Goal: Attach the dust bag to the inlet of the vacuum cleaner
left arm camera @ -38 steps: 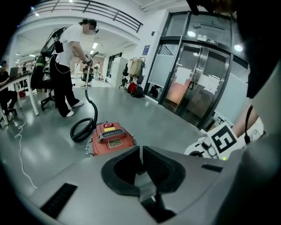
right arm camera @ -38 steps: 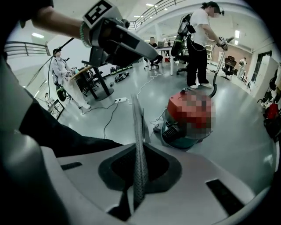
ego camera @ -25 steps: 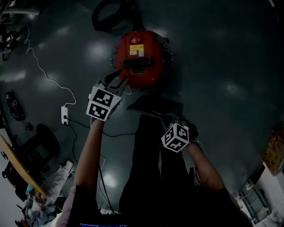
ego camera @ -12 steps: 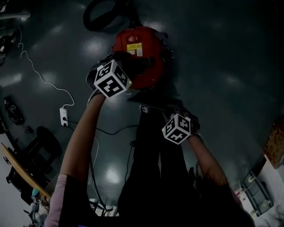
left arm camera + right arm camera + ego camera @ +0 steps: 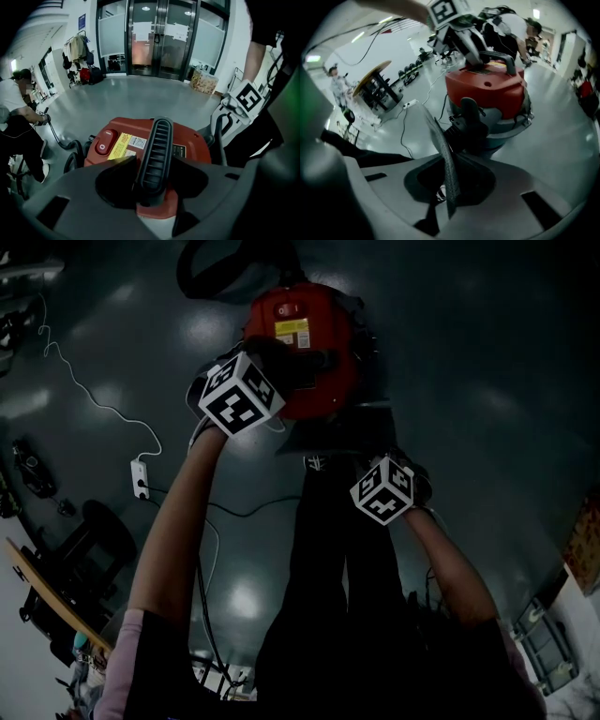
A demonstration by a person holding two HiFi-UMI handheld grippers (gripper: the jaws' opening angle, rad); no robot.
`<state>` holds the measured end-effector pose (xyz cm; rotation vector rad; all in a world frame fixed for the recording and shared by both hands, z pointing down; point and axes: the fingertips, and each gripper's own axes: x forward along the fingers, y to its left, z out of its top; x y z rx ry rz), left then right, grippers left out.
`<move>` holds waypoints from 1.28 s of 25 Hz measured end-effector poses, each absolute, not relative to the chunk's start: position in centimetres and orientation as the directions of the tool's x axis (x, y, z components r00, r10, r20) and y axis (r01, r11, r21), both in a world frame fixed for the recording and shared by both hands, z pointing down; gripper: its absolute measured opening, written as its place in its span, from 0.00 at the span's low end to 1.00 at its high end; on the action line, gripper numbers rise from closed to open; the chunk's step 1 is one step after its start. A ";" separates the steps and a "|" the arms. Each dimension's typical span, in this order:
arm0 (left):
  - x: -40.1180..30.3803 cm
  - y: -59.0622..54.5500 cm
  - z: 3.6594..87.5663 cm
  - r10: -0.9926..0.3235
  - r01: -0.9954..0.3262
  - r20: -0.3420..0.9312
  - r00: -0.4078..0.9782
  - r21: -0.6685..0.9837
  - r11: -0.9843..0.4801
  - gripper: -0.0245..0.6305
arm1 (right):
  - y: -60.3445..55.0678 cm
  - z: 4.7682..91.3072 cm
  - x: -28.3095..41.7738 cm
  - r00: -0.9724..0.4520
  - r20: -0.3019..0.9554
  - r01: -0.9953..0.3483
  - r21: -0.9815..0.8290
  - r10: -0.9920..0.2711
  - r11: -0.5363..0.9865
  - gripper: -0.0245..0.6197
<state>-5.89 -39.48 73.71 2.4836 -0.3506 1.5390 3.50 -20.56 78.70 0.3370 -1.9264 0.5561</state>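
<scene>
Dark, glossy floor [image 5: 469, 381] spreads under a red vacuum [image 5: 309, 320] in the head view. The left gripper [image 5: 286, 367] reaches over its top, while the right gripper [image 5: 342, 463] hangs nearer the person with a dark dust bag [image 5: 323, 439] at its tip. Left gripper view: the jaws, just closing, sit against both sides of the black ribbed handle [image 5: 154, 154]. Right gripper view: the jaws are pinched together on the dust bag's thin edge, which stands upright just beside a black fitting [image 5: 469, 123] low on the vacuum's grey drum.
</scene>
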 end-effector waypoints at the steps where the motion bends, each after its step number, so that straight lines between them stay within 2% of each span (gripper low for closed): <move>1: -5.9 -39.5 73.7 -0.096 -0.304 0.895 0.435 0.046 -0.952 0.34 | -20.7 78.8 3.5 -0.425 0.905 -0.523 -0.279 0.038 0.805 0.10; 4: -6.1 -39.6 73.7 -0.100 -0.310 0.892 0.441 0.047 -0.950 0.34 | -20.9 79.5 3.8 -0.514 0.854 -0.674 -0.457 0.076 0.581 0.11; 7: -6.0 -39.6 74.0 -0.103 -0.313 0.892 0.440 0.045 -0.949 0.34 | -21.0 80.4 4.7 -0.626 0.779 -0.752 -0.610 0.016 0.249 0.12; 8: -5.9 -39.6 74.1 -0.100 -0.313 0.891 0.442 0.048 -0.949 0.34 | -21.1 80.6 5.1 -0.640 0.768 -0.757 -0.628 -0.010 0.182 0.13; 9: -5.8 -39.6 74.1 -0.097 -0.312 0.891 0.444 0.052 -0.949 0.34 | -21.3 80.7 5.3 -0.627 0.779 -0.767 -0.612 -0.022 0.192 0.13; 11: -5.9 -39.5 73.9 -0.095 -0.315 0.890 0.446 0.057 -0.947 0.34 | -21.7 80.3 5.0 -0.539 0.842 -0.768 -0.484 -0.016 0.419 0.13; 13: -6.1 -39.5 73.8 -0.101 -0.321 0.890 0.445 0.054 -0.945 0.34 | -22.2 79.4 4.0 -0.471 0.882 -0.677 -0.345 -0.023 0.650 0.13; 15: -6.1 -39.6 73.9 -0.106 -0.325 0.889 0.446 0.050 -0.945 0.34 | -22.7 78.8 3.1 -0.456 0.890 -0.599 -0.292 -0.017 0.746 0.13; 20: -6.1 -39.6 74.0 -0.100 -0.327 0.892 0.442 0.056 -0.943 0.34 | -22.7 79.4 3.0 -0.478 0.875 -0.551 -0.365 0.074 0.750 0.15; 22: -6.1 -39.5 74.0 -0.097 -0.330 0.895 0.436 0.059 -0.942 0.34 | -22.5 79.3 3.0 -0.453 0.885 -0.476 -0.338 0.103 0.812 0.15; 24: -6.1 -39.5 73.9 -0.095 -0.332 0.895 0.435 0.061 -0.941 0.34 | -22.3 78.9 3.3 -0.403 0.908 -0.354 -0.269 0.113 0.896 0.22; 25: -6.1 -39.5 73.9 -0.095 -0.331 0.894 0.437 0.062 -0.942 0.34 | -22.1 78.7 3.3 -0.383 0.917 -0.296 -0.239 0.115 0.925 0.31; 26: -6.1 -39.5 73.8 -0.096 -0.330 0.892 0.441 0.062 -0.942 0.34 | -22.0 78.5 3.2 -0.370 0.922 -0.249 -0.219 0.116 0.943 0.33; 30: -6.2 -39.6 73.8 -0.102 -0.331 0.887 0.450 0.059 -0.942 0.34 | -21.8 78.5 2.5 -0.335 0.937 -0.139 -0.150 0.096 0.979 0.33; 32: -6.1 -39.6 73.9 -0.102 -0.332 0.886 0.452 0.061 -0.941 0.34 | -22.1 78.8 2.5 -0.308 0.949 -0.093 -0.098 0.065 0.991 0.25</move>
